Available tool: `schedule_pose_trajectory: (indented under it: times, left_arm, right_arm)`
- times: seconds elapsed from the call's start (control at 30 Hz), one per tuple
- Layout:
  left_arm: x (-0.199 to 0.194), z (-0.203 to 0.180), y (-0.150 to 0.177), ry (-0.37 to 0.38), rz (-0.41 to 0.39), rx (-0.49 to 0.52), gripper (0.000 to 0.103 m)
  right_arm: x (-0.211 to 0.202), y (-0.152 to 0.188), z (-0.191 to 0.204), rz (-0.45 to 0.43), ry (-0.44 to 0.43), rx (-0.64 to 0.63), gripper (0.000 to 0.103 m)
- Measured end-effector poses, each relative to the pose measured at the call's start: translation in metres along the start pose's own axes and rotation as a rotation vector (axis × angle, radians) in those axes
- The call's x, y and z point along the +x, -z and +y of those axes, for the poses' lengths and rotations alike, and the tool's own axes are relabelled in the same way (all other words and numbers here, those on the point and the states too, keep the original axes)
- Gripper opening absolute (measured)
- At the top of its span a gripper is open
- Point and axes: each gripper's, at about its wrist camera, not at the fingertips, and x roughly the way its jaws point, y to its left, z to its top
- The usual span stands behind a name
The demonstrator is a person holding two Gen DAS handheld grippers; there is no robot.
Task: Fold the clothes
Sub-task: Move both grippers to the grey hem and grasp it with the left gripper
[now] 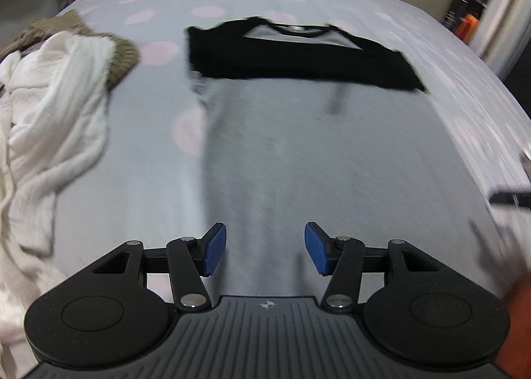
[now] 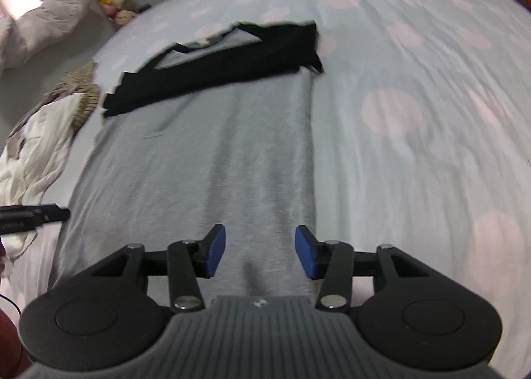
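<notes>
- A heap of white and knitted clothes (image 1: 49, 107) lies at the bed's left.
- The grey shirt (image 1: 265, 147) lies flat mid-bed (image 2: 431, 80), black sleeves folded across its far end.
- Left gripper (image 1: 265, 248): jaws spread, empty, above the shirt's near part.
- Right gripper (image 2: 260, 251): jaws spread, empty, above the shirt's near right edge.

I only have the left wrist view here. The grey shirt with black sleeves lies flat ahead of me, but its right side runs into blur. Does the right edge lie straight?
Observer: Yes. In the right wrist view the shirt has a straight folded right edge, running from the black sleeve down toward the camera.
Operator: Is the right gripper holding any of it?
Observer: No. The right gripper is open over the grey fabric, with nothing between its pads.
Operator: Anything on the bed beyond that edge?
Observer: Only the bedsheet with pale pink spots; no other garment lies there.
</notes>
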Motion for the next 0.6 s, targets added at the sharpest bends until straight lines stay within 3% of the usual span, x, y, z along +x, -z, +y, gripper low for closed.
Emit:
schedule_pose_trajectory:
  times: [0.07,0.23,0.33,0.47,0.6]
  left_arm:
    - [-0.005,-0.018,0.009,0.005,-0.011,0.067,0.050]
    - [-0.020,-0.064,0.024,-0.047,-0.073,0.288,0.050]
    - [-0.026,-0.082,0.033,-0.056,-0.084,0.383,0.050]
    - [-0.027,-0.093,0.041,-0.073,-0.045,0.476,0.050]
    - [-0.040,-0.105,0.052,-0.064,-0.010,0.569,0.050]
  right_arm:
    - [-0.007,0.003,0.002,-0.028,-0.016,-0.021,0.064]
    - [-0.012,0.006,0.004,-0.040,-0.027,-0.041,0.064]
    - [-0.013,0.008,0.016,-0.007,-0.035,-0.118,0.064]
    - [-0.010,0.017,0.041,0.054,-0.014,-0.283,0.064]
    - [-0.006,0.018,0.049,0.086,0.006,-0.351,0.065]
